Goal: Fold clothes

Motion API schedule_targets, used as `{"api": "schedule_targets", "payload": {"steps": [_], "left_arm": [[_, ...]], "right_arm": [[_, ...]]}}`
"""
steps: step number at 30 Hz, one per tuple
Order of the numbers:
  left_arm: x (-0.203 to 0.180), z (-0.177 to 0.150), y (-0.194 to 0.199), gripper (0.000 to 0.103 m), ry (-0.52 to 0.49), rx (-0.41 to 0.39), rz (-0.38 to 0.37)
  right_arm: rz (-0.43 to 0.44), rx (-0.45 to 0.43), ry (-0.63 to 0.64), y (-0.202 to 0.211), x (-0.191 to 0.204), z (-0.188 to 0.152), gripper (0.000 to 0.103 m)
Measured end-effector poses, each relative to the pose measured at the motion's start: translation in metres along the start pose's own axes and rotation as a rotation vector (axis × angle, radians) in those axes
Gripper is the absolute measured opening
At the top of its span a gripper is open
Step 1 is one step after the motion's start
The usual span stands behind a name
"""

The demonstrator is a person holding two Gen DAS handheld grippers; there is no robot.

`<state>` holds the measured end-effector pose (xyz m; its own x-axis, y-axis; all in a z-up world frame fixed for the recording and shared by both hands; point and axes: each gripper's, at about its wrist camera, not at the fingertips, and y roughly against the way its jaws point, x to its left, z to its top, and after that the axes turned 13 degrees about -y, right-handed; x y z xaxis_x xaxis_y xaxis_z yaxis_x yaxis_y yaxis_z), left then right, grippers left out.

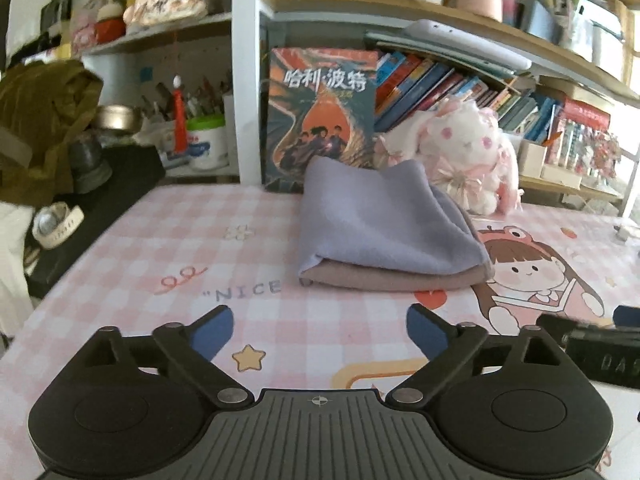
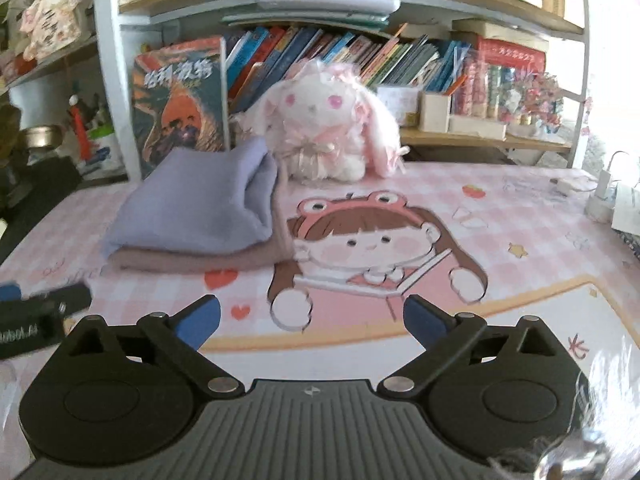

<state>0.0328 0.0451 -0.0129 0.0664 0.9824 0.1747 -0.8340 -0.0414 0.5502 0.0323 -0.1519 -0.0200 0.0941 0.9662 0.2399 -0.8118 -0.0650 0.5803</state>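
A folded lilac cloth [image 1: 380,220] lies stacked on a folded dusty-pink cloth [image 1: 384,278] on the pink checked table mat [image 1: 180,248]. In the right wrist view the lilac cloth [image 2: 192,208] and the pink cloth [image 2: 200,260] under it sit at the left. My left gripper [image 1: 320,334] stands open a short way in front of the stack, nothing between its blue pads. My right gripper [image 2: 312,324] is open too, over the cartoon girl print [image 2: 368,248], to the right of the stack. Each gripper shows at the edge of the other's view.
A white and pink plush rabbit [image 2: 324,128] sits behind the stack, beside an upright book box [image 1: 320,120]. Shelves of books [image 2: 340,56] line the back. A charger and cables [image 2: 600,196] lie at the right edge. An olive garment [image 1: 44,128] hangs at the left.
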Motion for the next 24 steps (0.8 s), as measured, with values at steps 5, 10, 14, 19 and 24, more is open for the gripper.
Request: {"api": "schedule_targets", "payload": {"steps": [5, 10, 14, 19, 24], "left_arm": [[-0.002, -0.001, -0.002, 0.101, -0.016, 0.023, -0.014], [-0.002, -0.002, -0.006, 0.101, -0.033, 0.052, -0.025], [-0.001, -0.002, -0.009, 0.101, -0.033, 0.058, -0.031], [-0.001, -0.003, -0.01, 0.102, -0.042, 0.062, -0.041], [-0.002, -0.002, -0.009, 0.102, -0.049, 0.057, -0.038]], "right_arm": [[-0.014, 0.024, -0.012, -0.002, -0.001, -0.002, 0.101], [-0.018, 0.044, -0.017, -0.002, -0.001, -0.005, 0.102], [-0.022, 0.043, -0.012, -0.002, 0.0, -0.005, 0.102], [-0.03, 0.044, -0.016, -0.004, 0.0, -0.005, 0.102], [-0.029, 0.041, -0.015, -0.003, 0.001, -0.005, 0.102]]}}
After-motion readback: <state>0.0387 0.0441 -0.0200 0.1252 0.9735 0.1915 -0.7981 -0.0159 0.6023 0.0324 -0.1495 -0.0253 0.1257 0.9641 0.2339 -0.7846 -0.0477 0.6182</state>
